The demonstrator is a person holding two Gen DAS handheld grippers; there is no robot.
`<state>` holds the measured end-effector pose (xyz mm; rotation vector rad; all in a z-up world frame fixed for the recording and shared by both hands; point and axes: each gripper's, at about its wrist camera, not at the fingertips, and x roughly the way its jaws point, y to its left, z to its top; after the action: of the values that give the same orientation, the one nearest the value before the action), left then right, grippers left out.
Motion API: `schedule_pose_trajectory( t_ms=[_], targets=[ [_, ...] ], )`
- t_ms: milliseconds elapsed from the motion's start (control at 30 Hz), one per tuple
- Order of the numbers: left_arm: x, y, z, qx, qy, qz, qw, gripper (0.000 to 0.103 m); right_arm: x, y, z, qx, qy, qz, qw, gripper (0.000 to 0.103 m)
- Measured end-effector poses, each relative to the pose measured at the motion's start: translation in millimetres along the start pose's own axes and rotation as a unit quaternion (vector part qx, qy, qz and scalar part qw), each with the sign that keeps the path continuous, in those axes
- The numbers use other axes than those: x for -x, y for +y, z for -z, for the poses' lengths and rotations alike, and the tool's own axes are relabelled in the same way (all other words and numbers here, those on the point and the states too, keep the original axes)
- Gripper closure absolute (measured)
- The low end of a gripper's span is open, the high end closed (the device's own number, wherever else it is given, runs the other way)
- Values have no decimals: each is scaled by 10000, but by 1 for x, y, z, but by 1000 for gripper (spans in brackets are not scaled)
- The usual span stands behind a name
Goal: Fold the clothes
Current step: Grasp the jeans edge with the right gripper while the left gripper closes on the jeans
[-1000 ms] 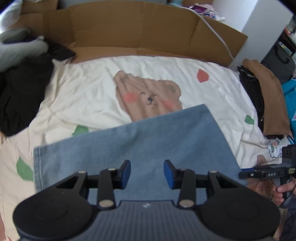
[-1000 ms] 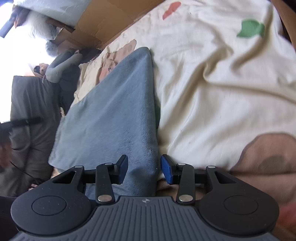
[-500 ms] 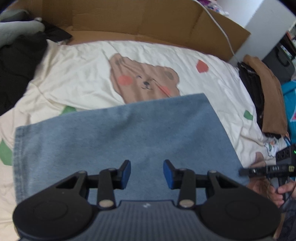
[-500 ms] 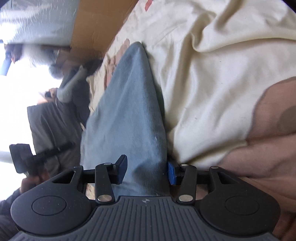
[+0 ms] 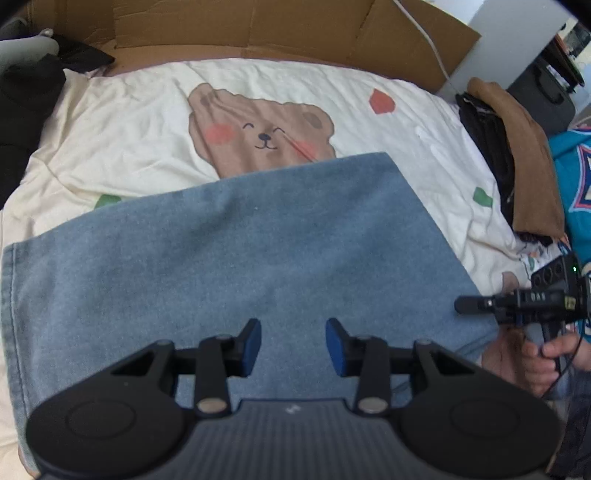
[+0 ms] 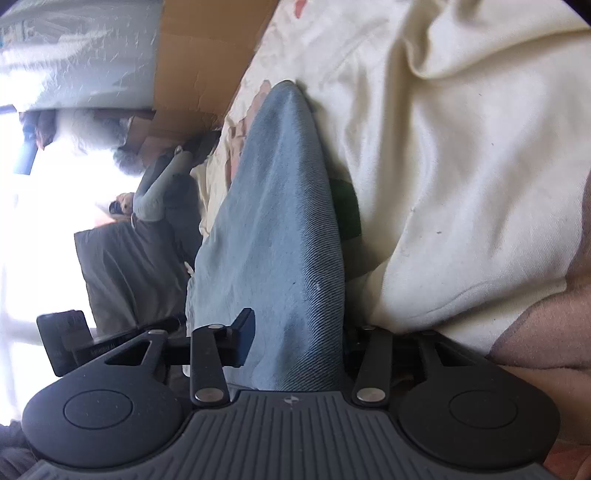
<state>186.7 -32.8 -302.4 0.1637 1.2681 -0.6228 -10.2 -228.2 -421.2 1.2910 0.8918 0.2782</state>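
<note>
1. The blue denim garment [image 5: 236, 258] lies spread flat on the cream bear-print sheet [image 5: 129, 129], covering the lower part of the printed bear; its stitched hem runs along the left side in the left wrist view.
2. The left gripper [image 5: 293, 349] hangs over the denim pointing steeply down, jaws parted with only cloth seen below them (nothing pinched).
3. The right gripper [image 6: 295, 336] comes in low at the garment's right edge; its jaws have just been closing with the denim edge [image 6: 280, 221] between them. The left finger [image 6: 243, 332] lies against the cloth, while the right pad is hidden behind the fold, so a firm pinch cannot be told.
4. Beyond the sheet stands a cardboard panel [image 5: 240, 29]; a stack of brown and black clothes [image 5: 517, 158] sits at the bed's right side.
</note>
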Motion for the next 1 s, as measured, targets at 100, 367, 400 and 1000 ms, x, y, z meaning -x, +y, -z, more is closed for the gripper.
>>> schedule_pose_trajectory(
  t_ms=[100,367,400,1000],
  targets=[
    [0,5,3,85,98,-29,9999,62,-1,-4,3,-87,-18,121,9999,86],
    [-19,19,18,427,374,134,9983,67,-1,8,0,9,20,188,9998,90],
    [-24,20,23,514,443,203,9975,71,-2,11,-1,25,47,223,9997,90],
    [-59,29,61,671,1015,424,9917,101,-14,37,-17,543,491,707,9948,89]
  ],
)
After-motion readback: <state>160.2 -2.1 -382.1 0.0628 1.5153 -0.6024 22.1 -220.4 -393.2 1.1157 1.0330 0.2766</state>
